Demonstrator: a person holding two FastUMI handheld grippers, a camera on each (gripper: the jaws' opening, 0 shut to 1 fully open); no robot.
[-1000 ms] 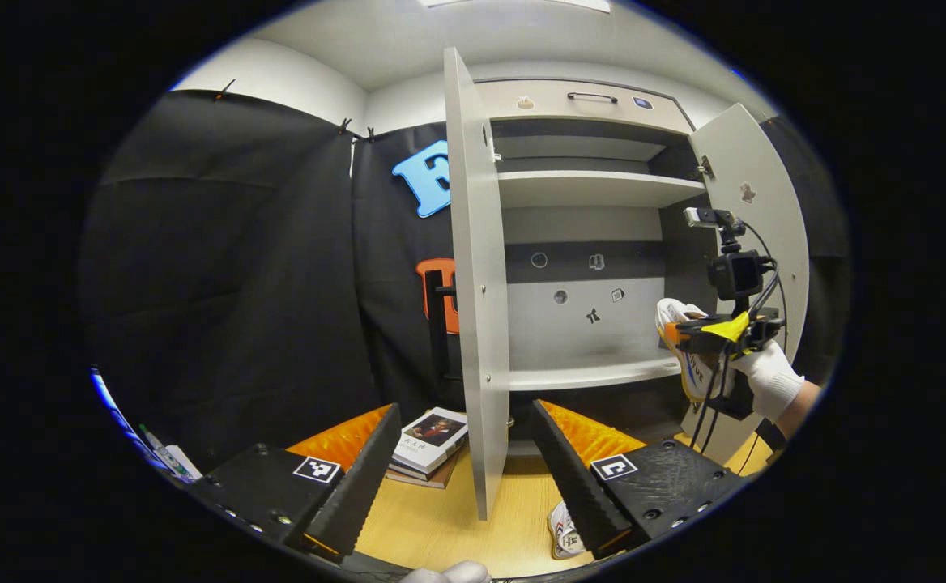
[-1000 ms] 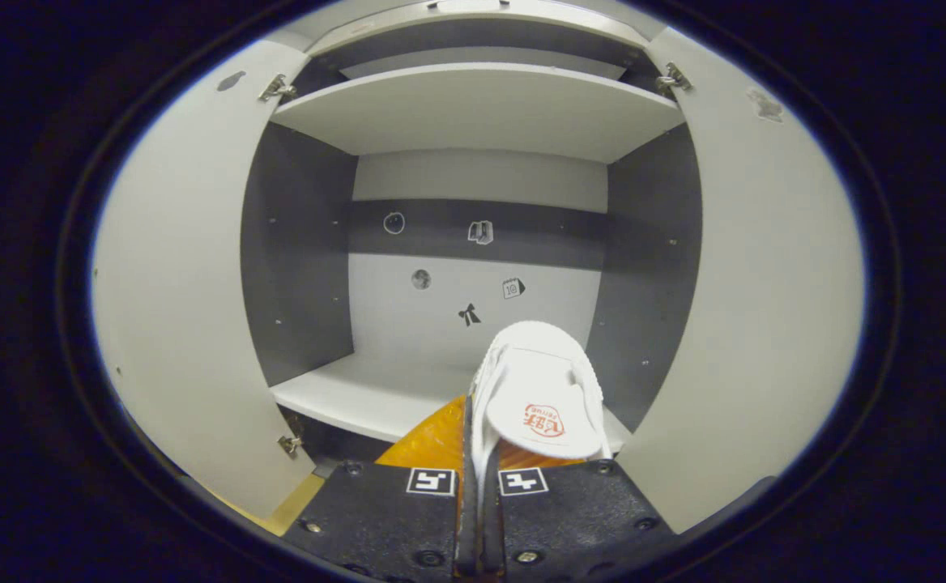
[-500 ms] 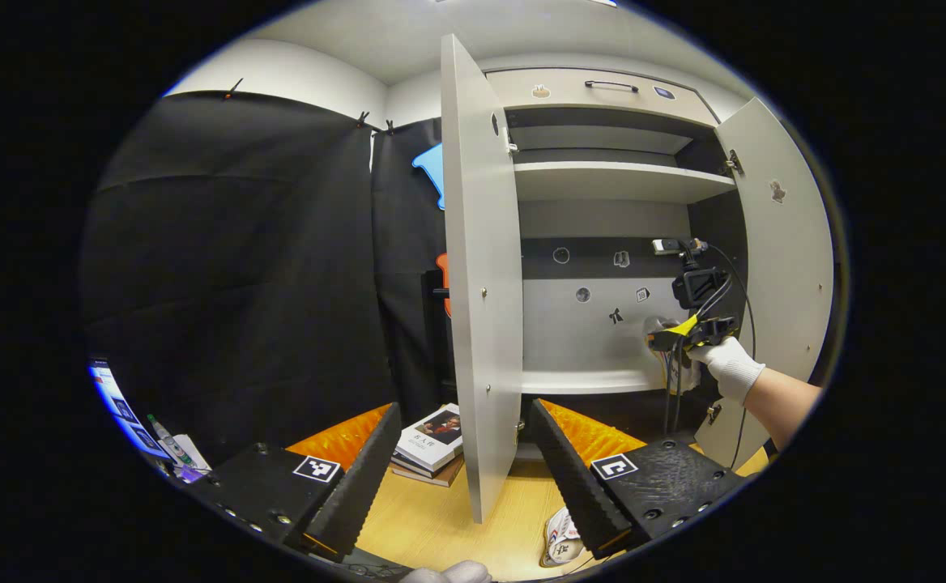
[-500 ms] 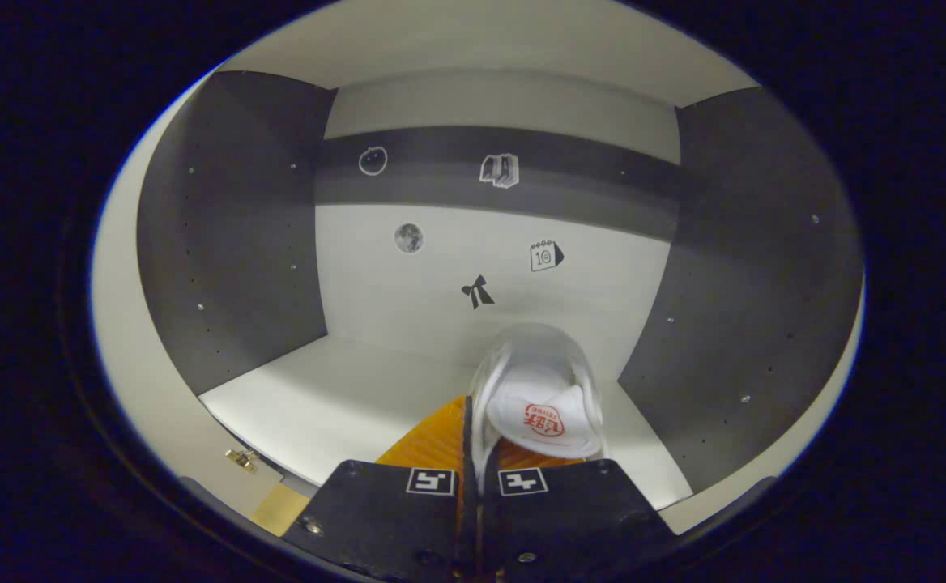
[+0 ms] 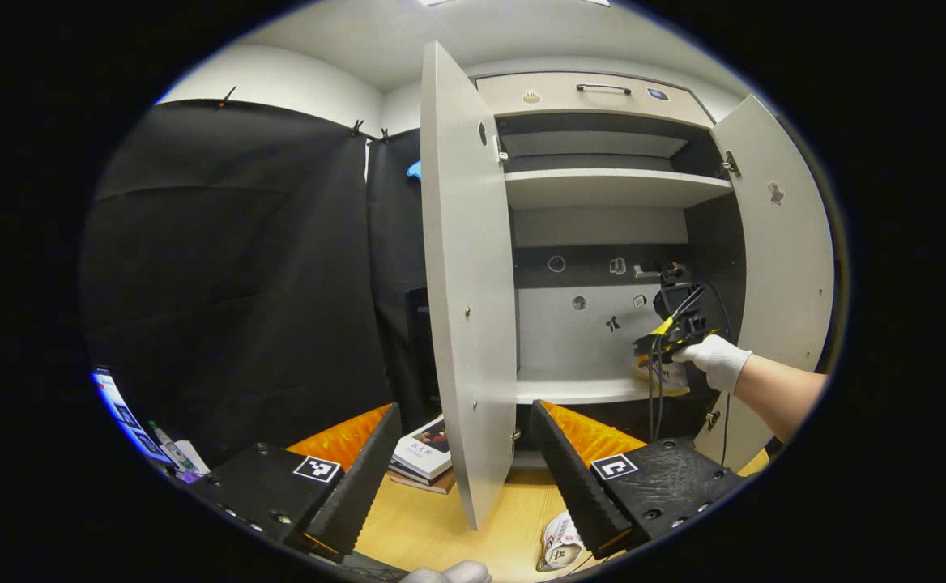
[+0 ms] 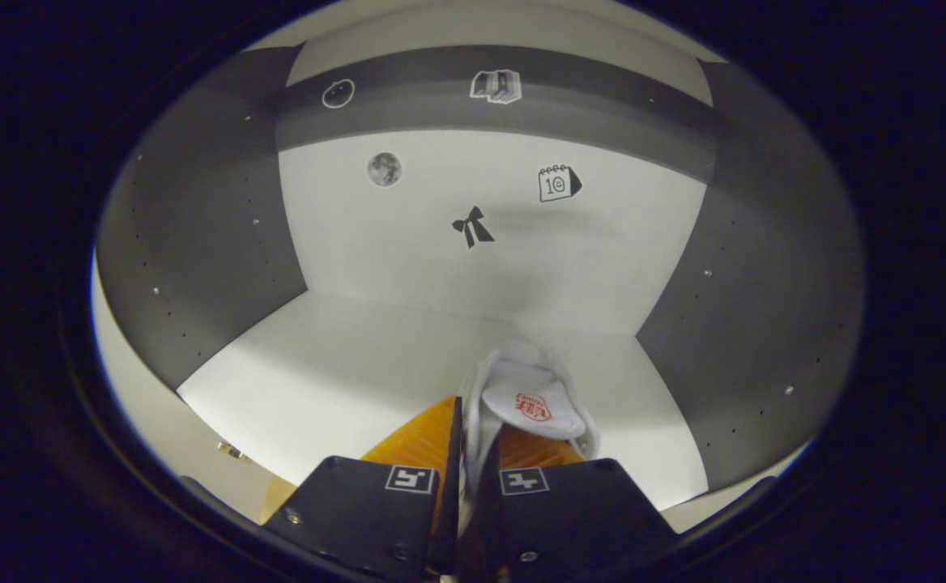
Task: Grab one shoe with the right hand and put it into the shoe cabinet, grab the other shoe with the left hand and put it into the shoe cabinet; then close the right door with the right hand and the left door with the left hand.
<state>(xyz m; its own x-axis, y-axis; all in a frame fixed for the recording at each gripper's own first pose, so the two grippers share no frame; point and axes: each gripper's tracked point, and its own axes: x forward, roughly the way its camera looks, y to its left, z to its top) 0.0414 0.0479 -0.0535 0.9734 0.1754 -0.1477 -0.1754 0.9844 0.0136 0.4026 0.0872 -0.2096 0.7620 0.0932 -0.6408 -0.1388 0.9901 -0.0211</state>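
A white shoe [image 6: 531, 397] with a red logo on its tongue is pinched by its side in my right gripper [image 6: 466, 453], which is shut on it. It hangs low over the white shelf [image 6: 343, 380] inside the shoe cabinet, toward the right wall. In the left gripper view the right gripper [image 5: 661, 350] and a gloved hand [image 5: 714, 359] reach into the cabinet [image 5: 602, 243] between its left door [image 5: 465, 275] and right door [image 5: 781, 251], both open. My left gripper [image 5: 461, 470] stands open above the wooden floor. The other white shoe [image 5: 558, 546] lies on the floor beside its right finger.
A stack of books [image 5: 423, 461] lies on the floor left of the left door. An upper shelf [image 5: 611, 186] and a drawer with a handle [image 5: 602, 87] sit above. Pens and papers [image 5: 169, 453] show at the far left. Stickers [image 6: 473, 227] dot the cabinet's back wall.
My right gripper has carried the shoe deeper into the cabinet and lower, close to the shelf. The left gripper has shifted slightly and stays open.
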